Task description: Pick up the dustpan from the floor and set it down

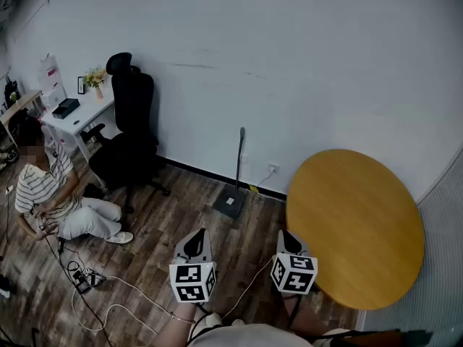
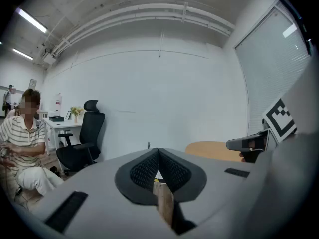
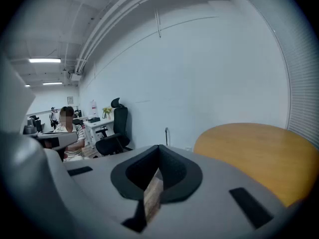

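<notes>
The dustpan [image 1: 230, 204] is a dark flat pan standing on the wood floor by the wall, its long handle [image 1: 240, 154] upright. In the left gripper view only the handle tip [image 2: 148, 145] shows above the jaws, and in the right gripper view the handle [image 3: 166, 132] stands against the wall. My left gripper [image 1: 197, 236] and right gripper [image 1: 286, 236] hover side by side, short of the dustpan, both pointing towards it. The left gripper [image 2: 158, 151] has its jaws pressed together with nothing held. The right gripper [image 3: 159, 147] also has its tips meeting, empty.
A round wooden table [image 1: 354, 226] stands close on the right. A black office chair [image 1: 126, 139] and a white desk [image 1: 76, 118] are at the left wall. A person in a striped shirt [image 1: 51, 197] sits on the floor, and cables [image 1: 108, 295] trail nearby.
</notes>
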Demonstrator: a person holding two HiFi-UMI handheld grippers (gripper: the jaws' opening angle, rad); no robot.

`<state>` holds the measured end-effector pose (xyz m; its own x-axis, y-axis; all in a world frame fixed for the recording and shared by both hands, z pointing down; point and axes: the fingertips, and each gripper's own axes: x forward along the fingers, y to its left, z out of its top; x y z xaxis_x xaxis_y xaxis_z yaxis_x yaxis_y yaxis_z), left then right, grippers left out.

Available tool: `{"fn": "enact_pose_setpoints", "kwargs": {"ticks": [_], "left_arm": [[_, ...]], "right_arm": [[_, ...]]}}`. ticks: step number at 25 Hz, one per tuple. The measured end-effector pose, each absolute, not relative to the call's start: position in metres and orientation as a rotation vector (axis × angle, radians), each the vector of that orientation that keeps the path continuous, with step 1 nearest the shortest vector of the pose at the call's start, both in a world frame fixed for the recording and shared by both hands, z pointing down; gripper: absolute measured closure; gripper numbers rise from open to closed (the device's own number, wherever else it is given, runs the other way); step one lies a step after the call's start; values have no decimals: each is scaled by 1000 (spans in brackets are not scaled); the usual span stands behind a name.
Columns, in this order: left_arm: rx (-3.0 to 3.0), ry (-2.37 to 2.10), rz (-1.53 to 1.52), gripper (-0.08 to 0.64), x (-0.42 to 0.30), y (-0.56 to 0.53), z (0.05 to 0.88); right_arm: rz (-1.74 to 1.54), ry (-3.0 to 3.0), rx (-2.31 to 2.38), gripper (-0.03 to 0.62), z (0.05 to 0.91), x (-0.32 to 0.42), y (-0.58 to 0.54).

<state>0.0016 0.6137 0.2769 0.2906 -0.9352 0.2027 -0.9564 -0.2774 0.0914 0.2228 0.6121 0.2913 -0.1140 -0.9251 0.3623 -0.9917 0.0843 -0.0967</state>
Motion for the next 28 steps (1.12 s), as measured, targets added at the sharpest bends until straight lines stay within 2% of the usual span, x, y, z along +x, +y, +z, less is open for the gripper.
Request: {"fn": "enact_pose_setpoints", "kwargs": {"ticks": [28], "left_arm": [[2357,-1688,202,542,-39,576,308]], "right_arm": [[594,-2076,1995,560,320,193,587]]}}
